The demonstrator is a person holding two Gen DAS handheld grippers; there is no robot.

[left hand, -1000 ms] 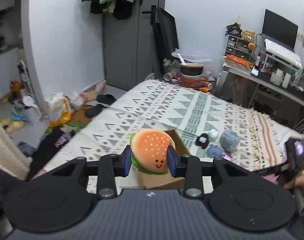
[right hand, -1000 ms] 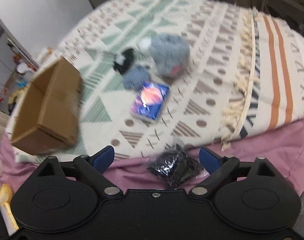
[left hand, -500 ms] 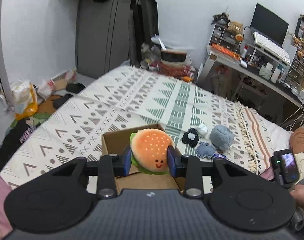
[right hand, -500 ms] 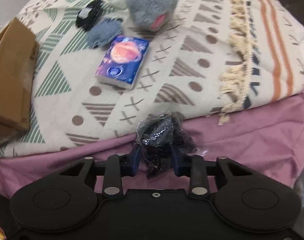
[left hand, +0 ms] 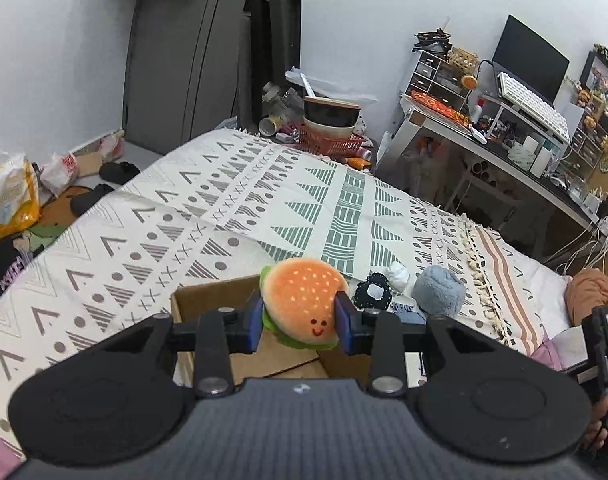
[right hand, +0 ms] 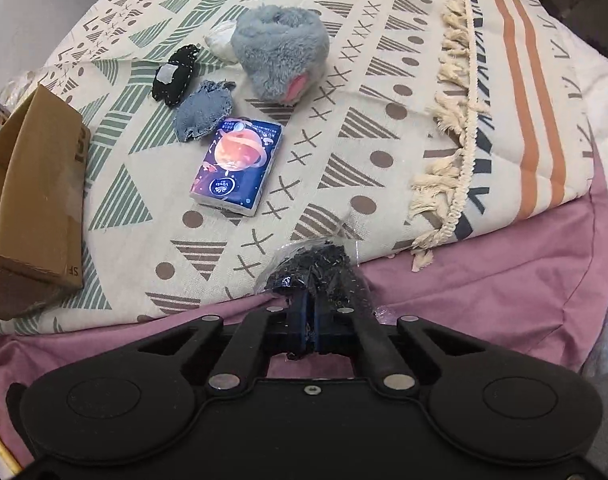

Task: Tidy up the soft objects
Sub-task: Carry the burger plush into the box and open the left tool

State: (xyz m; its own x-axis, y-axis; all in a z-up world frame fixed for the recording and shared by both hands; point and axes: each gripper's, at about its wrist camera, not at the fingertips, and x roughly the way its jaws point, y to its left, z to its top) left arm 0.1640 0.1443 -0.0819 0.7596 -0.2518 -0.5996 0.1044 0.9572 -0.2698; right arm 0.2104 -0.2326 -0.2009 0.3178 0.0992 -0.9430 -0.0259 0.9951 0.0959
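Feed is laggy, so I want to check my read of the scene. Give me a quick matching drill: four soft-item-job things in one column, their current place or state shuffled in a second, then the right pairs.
Things:
1. burger plush
2. black bagged bundle
3. grey fluffy plush
4. tissue pack

Places:
A. lying flat on the patterned blanket, near the denim patch
B. clamped in the left gripper over the cardboard box
C. pinched in the right gripper at the blanket's edge
D. resting free on the blanket, pink spot showing

Pairs: 1-B, 2-C, 3-D, 4-A
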